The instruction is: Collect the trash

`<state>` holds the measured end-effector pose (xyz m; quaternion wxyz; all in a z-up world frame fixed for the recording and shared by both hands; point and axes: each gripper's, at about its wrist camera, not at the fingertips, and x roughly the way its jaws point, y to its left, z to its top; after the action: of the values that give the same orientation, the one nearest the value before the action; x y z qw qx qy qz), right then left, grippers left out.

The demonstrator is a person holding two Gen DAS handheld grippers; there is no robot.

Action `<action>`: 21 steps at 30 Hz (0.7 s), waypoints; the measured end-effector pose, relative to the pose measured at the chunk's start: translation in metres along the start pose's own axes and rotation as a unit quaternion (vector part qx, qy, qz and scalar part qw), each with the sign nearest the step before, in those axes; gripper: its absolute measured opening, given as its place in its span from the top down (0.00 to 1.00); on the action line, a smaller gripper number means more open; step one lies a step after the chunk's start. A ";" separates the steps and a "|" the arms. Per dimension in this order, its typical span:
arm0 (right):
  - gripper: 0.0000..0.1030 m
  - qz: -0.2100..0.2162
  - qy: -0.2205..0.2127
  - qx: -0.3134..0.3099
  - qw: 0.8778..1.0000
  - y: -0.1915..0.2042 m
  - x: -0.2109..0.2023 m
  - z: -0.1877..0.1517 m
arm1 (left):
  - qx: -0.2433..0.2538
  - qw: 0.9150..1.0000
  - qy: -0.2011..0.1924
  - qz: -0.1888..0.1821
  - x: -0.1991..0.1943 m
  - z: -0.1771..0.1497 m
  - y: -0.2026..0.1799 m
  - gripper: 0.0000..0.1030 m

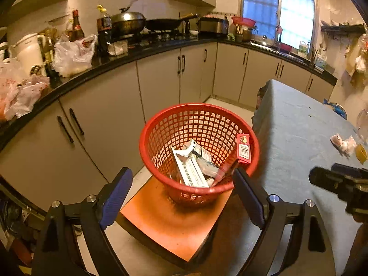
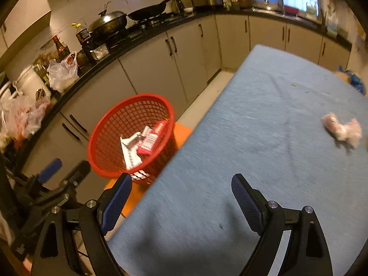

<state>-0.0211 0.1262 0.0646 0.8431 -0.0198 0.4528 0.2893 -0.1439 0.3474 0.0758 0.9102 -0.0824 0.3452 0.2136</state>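
Observation:
A red mesh basket stands on an orange stool beside the blue-covered table. It holds a white box, a red box and other wrappers. My left gripper is open and empty, just above the basket's near rim. A crumpled pinkish wrapper lies on the table at the right. My right gripper is open and empty over the table's near left edge. The basket shows to its left. The wrapper also shows in the left wrist view.
A black counter with grey cabinets runs along the wall, crowded with plastic bags, bottles, a kettle and woks. A yellow item lies by the wrapper. The right gripper's body shows at the right edge.

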 end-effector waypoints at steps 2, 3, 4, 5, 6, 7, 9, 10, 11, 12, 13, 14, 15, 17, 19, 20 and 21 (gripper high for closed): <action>0.11 -0.009 -0.010 -0.009 1.000 -0.003 -0.011 -0.013 | 0.002 1.000 -0.007 0.014 -0.008 -0.008 -0.003 0.06; 0.11 -0.013 -0.014 -0.010 1.000 -0.004 -0.015 -0.018 | 0.004 1.000 -0.013 0.028 -0.012 -0.012 -0.005 0.06; 0.11 -0.019 -0.020 -0.012 1.000 -0.005 -0.020 -0.025 | 0.012 0.999 -0.022 0.047 -0.018 -0.019 -0.008 0.06; 0.11 -0.023 -0.024 -0.014 0.999 -0.006 -0.024 -0.031 | 0.022 0.998 -0.028 0.059 -0.023 -0.024 -0.011 0.05; 0.11 -0.026 -0.027 -0.016 0.999 -0.006 -0.027 -0.036 | 0.030 0.997 -0.032 0.068 -0.026 -0.028 -0.014 0.05; 0.11 -0.031 -0.033 -0.019 0.999 -0.007 -0.032 -0.043 | 0.046 0.995 -0.037 0.082 -0.031 -0.034 -0.019 0.05; 0.11 -0.044 -0.043 -0.025 0.998 -0.007 -0.039 -0.054 | 0.069 0.993 -0.035 0.093 -0.038 -0.044 -0.024 0.05; 0.11 -0.050 -0.049 -0.027 0.997 -0.008 -0.043 -0.060 | 0.079 0.991 -0.037 0.101 -0.042 -0.049 -0.027 0.05; 0.11 -0.052 -0.052 -0.027 0.997 -0.008 -0.046 -0.065 | 0.087 0.989 -0.040 0.112 -0.045 -0.054 -0.029 0.05; 0.11 -0.054 -0.056 -0.027 0.997 -0.008 -0.051 -0.070 | 0.094 0.988 -0.044 0.115 -0.049 -0.059 -0.031 0.05; 0.11 -0.057 -0.060 -0.028 0.996 -0.009 -0.054 -0.074 | 0.096 0.988 -0.048 0.114 -0.052 -0.062 -0.031 0.05; 0.11 -0.062 -0.066 -0.029 0.995 -0.009 -0.059 -0.079 | 0.096 0.988 -0.050 0.113 -0.055 -0.066 -0.031 0.05; 0.11 -0.066 -0.071 -0.030 0.995 -0.009 -0.062 -0.083 | 0.093 0.988 -0.049 0.110 -0.057 -0.069 -0.029 0.05; 0.09 -0.083 -0.087 -0.029 0.992 -0.009 -0.073 -0.093 | 0.087 0.990 -0.045 0.103 -0.063 -0.077 -0.026 0.05; 0.07 -0.090 -0.100 -0.026 0.991 -0.010 -0.082 -0.104 | 0.077 0.990 -0.055 0.106 -0.071 -0.083 -0.023 0.05; 0.04 -0.094 -0.107 -0.024 0.989 -0.009 -0.087 -0.110 | 0.074 0.990 -0.059 0.106 -0.074 -0.085 -0.023 0.05; 0.02 -0.099 -0.112 -0.024 0.988 -0.009 -0.090 -0.115 | 0.068 0.990 -0.065 0.104 -0.080 -0.088 -0.023 0.05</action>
<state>-0.1410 0.0420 0.0647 0.9123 -0.0524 0.3445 0.2150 -0.2396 0.2743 0.0630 0.9068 0.0300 0.3059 0.2885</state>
